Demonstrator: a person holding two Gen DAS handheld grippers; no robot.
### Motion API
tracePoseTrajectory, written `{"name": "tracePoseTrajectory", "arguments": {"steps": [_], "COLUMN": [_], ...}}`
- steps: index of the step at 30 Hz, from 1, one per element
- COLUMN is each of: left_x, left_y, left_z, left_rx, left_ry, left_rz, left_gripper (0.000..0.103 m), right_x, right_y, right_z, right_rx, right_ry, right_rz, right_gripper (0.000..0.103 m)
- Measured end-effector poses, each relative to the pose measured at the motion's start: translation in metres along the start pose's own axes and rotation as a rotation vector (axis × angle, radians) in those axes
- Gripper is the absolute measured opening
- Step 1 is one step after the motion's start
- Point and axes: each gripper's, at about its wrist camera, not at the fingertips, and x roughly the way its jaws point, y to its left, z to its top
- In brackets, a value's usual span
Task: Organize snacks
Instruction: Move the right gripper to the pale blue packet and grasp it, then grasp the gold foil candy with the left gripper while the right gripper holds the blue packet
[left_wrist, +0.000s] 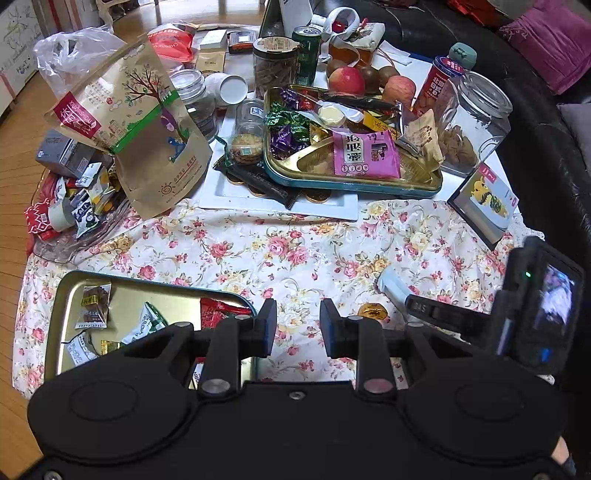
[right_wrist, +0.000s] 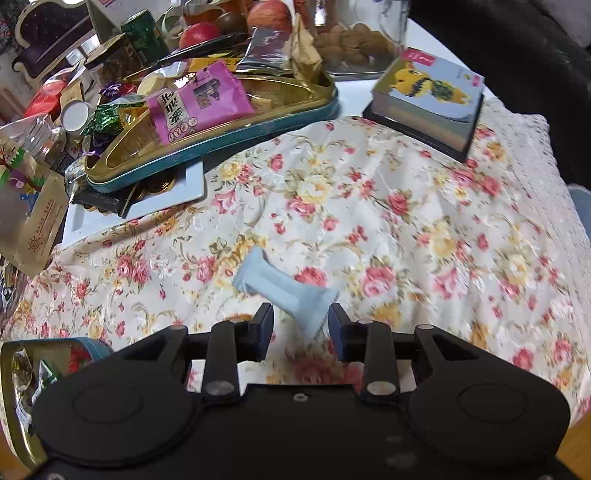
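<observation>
Glossy gold metal tin (left_wrist: 62, 295), matt pale-blue wrapper (right_wrist: 284, 286), floral cloth (right_wrist: 369, 221), clear glass jar (left_wrist: 476, 122).

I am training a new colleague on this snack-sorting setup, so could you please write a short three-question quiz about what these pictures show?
1. True or false: the right gripper has its jaws shut on the pale blue packet.
2. Which lies in the blue-rimmed tray? A) pink packet B) green can C) picture box
3. Fill in: the near tin lies on the ___ side of the left gripper.

Key:
1. False; the jaws are open, the packet lying on the floral cloth.
2. A
3. left
</observation>
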Motion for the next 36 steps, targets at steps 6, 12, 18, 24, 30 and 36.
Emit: {"name": "tracePoseTrajectory", "arguments": {"steps": [6,12,18,24,30,36], "left_x": [0.006,0.009,0.011,0.014,0.015,0.02], "left_y": [0.004,0.006,0.004,0.002,0.001,-0.003], "left_z": [0.003,0.004,0.004,0.005,0.004,0.003], "left_rx": [-0.026,-0.05,-0.049,-0.045,-0.039,-0.026], "left_ry": [0.027,0.044,0.055,0.067,0.07,0.079], "left_rz": [-0.003,-0.017,-0.02,-0.025,-0.032,-0.029], "left_gripper": [0.036,0.036,0.036,0.036,0.036,0.036], "right_x": [0.026,0.039,0.049,0.06,0.063,0.056], "right_y": [0.016,0.024,0.032,0.038,0.035,0.027], "right_z": [0.009,0.017,0.026,0.03,0.028,0.024], "right_rx": [-0.096,-0.135,-0.173,-0.211,-0.193,-0.147], "right_ry": [0.033,0.003,-0.035,-0.029,-0.025,0.018], "right_rz": [-0.029,-0.035,-0.071,-0.074,-0.068,-0.083], "right_gripper": [0.036,0.039,0.039,0.038,0.037,0.022]}}
